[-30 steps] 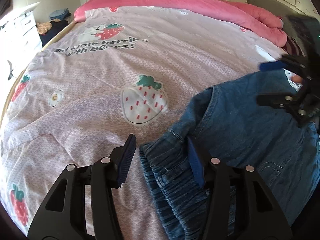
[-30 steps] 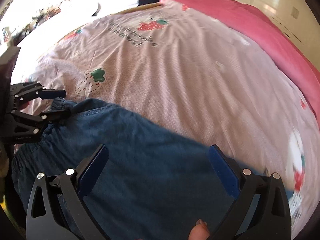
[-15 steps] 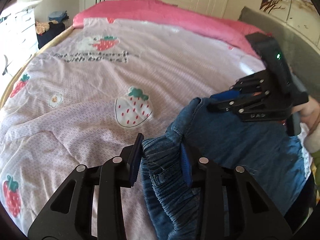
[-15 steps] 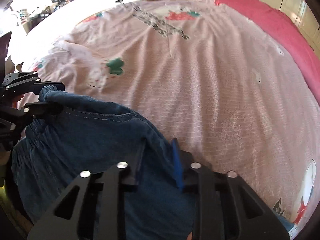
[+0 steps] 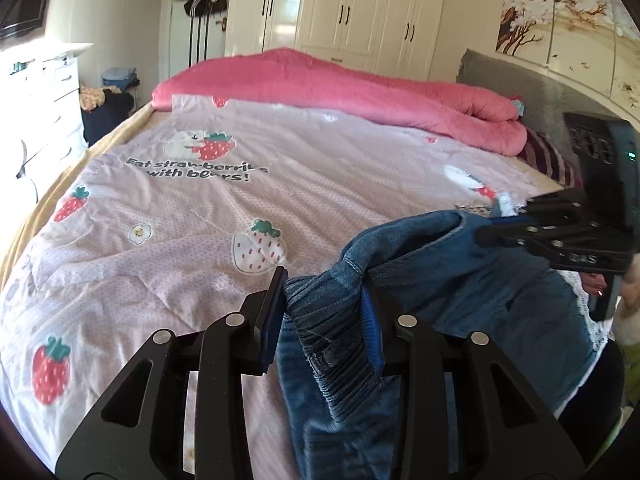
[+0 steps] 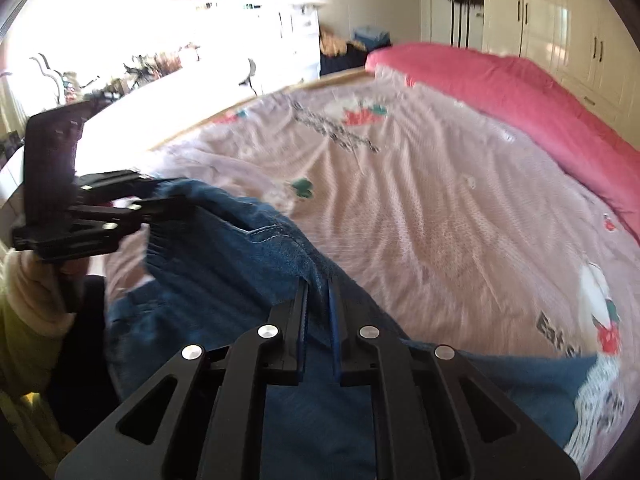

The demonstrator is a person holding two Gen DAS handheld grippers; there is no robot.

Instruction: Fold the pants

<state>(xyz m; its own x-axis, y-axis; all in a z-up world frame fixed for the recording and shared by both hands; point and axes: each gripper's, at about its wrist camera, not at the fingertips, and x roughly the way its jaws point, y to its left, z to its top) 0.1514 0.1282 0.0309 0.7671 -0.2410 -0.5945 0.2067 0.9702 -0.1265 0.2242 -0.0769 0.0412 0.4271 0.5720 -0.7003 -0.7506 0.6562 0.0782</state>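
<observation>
Where they lay flat before, both jaws now hold the pants [image 5: 432, 280] raised.

The pale pink quilt [image 5: 248, 208] carries dark printed lettering, "Eat strawberries with bears!", under a bear-and-strawberry picture. Near its other edge, the word "Eat" [image 6: 554, 330] shows again beside a second bear. The right gripper [image 5: 486, 236] bears a small mark, too blurred to read.

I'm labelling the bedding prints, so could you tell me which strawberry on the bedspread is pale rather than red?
The pale strawberry just beyond the left gripper, white with red seeds; the other strawberries on the bedspread are solid red.
</observation>
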